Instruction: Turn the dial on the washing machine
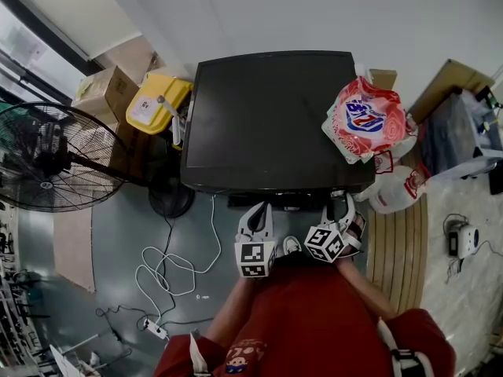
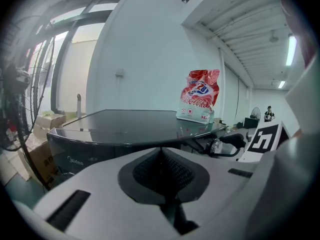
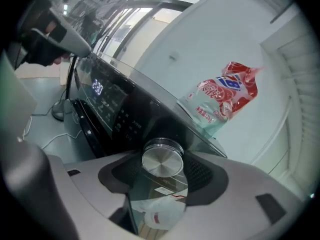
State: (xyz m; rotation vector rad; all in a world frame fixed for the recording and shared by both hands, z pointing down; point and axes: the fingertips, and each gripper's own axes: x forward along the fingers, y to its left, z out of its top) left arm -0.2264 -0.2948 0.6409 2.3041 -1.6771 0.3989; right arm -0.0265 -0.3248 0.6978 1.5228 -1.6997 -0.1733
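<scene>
**the grip on the smooth dial may be slipping**

the right claw [image 1: 343,210] is reaching to the front edge of the black washing machine [image 1: 267,116]. in the right gripper view its jaws are standing wide, with the round silver dial [image 3: 162,159] between the two dark pads. the pads are looking pressed on its rim from both sides. the dial is sticking out of the glossy control panel [image 3: 107,104], at the end nearest the red detergent bag [image 1: 365,120] that is standing on the lid. the left claw [image 1: 258,217] is waiting just beside the right one, jaws together and holding nothing.

i am judging three risks here.

- **slipping:** the dial is looking like polished metal and the pads are catching only its shallow rim. with a weak squeeze the pads may be sliding around it while the dial is not moving.
- **tilted approach:** the claw is meeting the dial at a tilt, not square to its face. a roll off the dial's own centre may be pushing one pad off the rim or levering the dial sideways.
- **crowding:** the panel buttons are lying near the dial, so a drifting pad may be touching one. the two claws are also close, so their marker cubes may be bumping.
</scene>
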